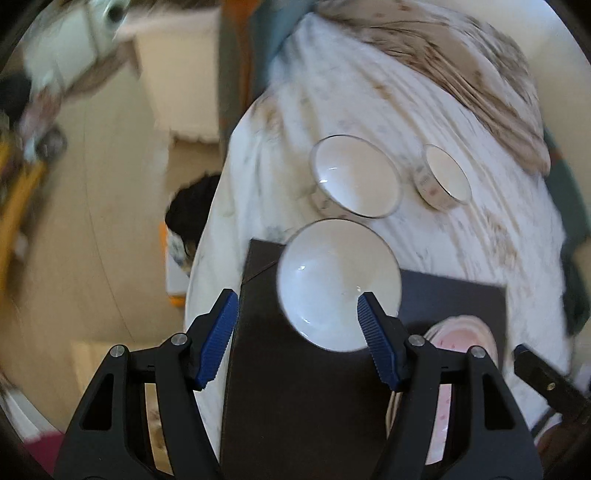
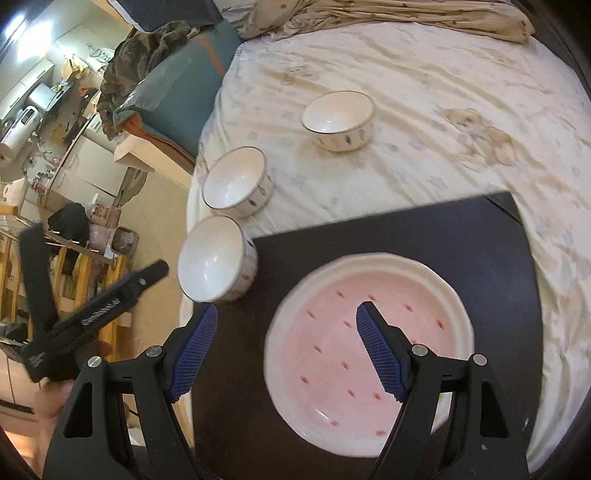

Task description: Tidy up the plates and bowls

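A bed (image 2: 424, 110) with a wrinkled pale sheet carries two white bowls (image 2: 338, 122), a rumpled tan blanket (image 2: 406, 14) at its far end, and a dark board (image 2: 406, 236) near the edge.

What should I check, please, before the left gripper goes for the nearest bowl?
1. Left gripper open, nothing between its pads: ok.
2. Nearest bowl upright and empty: ok.
3. Nearest bowl fully on the dark board: not ok, it sits at the board's corner, partly over the edge.
4. Middle bowl clear of the nearest one: cannot tell, they look very close.
5. Right gripper open and empty, above the pink plate: ok.
6. Far bowl standing apart on the bedsheet: ok.
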`<state>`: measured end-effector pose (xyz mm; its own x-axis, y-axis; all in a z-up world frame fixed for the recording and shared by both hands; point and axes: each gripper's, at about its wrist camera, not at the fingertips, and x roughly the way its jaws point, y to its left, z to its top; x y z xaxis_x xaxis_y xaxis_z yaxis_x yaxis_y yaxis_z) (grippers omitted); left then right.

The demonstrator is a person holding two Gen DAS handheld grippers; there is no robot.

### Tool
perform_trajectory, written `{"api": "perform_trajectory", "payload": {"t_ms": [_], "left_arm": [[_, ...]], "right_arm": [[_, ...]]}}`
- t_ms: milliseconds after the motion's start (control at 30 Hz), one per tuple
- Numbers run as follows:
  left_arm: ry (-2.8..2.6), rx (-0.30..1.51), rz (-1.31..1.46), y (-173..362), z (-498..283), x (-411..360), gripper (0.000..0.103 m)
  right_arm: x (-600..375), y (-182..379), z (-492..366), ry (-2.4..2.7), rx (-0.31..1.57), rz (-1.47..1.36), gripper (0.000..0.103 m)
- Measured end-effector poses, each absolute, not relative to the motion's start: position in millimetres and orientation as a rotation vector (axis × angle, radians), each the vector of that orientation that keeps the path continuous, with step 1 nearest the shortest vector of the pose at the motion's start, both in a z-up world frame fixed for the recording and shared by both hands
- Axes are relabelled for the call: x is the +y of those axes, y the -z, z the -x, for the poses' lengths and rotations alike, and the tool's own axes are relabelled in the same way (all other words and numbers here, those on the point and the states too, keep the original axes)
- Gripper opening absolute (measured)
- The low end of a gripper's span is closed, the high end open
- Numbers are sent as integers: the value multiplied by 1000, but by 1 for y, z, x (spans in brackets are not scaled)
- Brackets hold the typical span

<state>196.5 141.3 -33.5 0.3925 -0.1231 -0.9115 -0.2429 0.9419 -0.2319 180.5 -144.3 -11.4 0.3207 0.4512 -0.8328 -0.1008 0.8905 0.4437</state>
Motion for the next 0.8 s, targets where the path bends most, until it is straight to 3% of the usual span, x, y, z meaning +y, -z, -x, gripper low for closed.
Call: {"api": "perform_trajectory", "payload": {"t_ms": [133, 267, 400, 533, 667, 733, 800], "left_arm": [[-80, 1207, 514, 50, -202, 168, 64], [-49, 1236, 497, 61, -213, 162, 63], [-36, 1274, 512, 73, -219, 159, 61], [-29, 1307, 500, 81, -223, 155, 38], [-42, 1334, 485, 87, -225, 152, 33], [-54, 1353, 450, 91, -227, 148, 18], [-55, 1371, 423, 96, -230, 145, 16]], "right_arm": [[-129, 19, -203, -384, 1219, -370, 80], [-113, 35, -225, -400, 1262, -413, 80], [-90, 59, -242, -422, 1326, -418, 62], [-70, 77, -251, -436, 1368, -400, 41], [-53, 88, -255, -449, 1391, -363, 32], [-47, 93, -256, -449, 1399, -347, 28], [-43, 98, -255, -451, 1404, -333, 24]]}}
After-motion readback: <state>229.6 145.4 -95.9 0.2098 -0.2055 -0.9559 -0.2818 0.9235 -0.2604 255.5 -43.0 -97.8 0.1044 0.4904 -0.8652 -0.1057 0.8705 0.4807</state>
